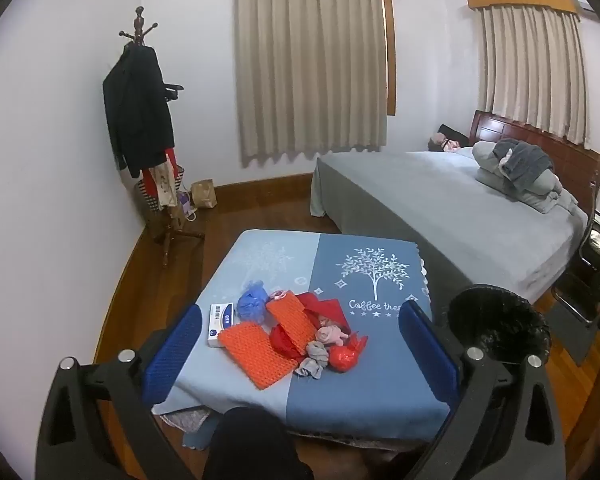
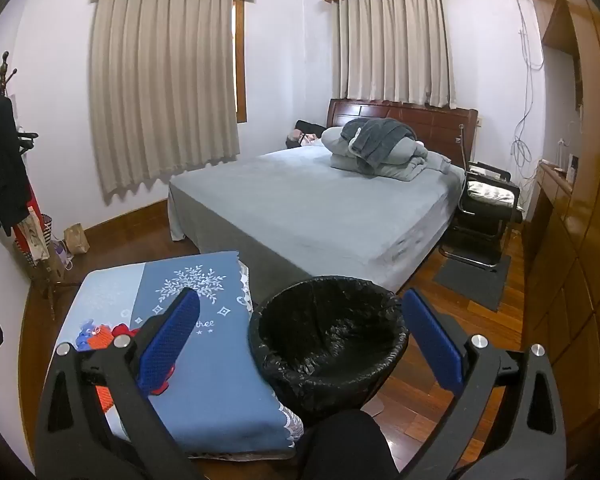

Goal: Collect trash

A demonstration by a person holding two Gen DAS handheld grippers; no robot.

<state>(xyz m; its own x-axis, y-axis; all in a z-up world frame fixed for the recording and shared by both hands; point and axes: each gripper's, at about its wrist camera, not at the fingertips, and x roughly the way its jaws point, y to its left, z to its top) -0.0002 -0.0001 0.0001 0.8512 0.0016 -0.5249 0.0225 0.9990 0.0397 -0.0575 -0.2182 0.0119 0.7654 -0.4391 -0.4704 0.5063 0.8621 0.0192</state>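
Hovering above the blue-clothed surface (image 1: 364,384), the left hand-held gripper (image 1: 300,356) has its blue pads spread wide with nothing between them touching either pad. The trash pile lies ahead of and below it, framed between the two fingers: a white medicine box (image 1: 220,325) nearest the left finger, two orange mesh sheets (image 1: 256,354) beside it, a blue crumpled wrapper (image 1: 252,302) farther out, red plastic scraps (image 1: 346,354) and grey and pink wads (image 1: 316,354) toward the right finger. A trash bin with black liner (image 1: 500,320) stands just beyond the right finger, beside the surface.

The right hand-held gripper (image 2: 300,344) is likewise spread wide and holds nothing. That bin (image 2: 328,336) sits directly ahead between its fingers, on the wooden floor (image 2: 436,276). The trash pile (image 2: 100,334) shows only partly, off past its left finger. A bed (image 2: 320,208) lies well beyond.
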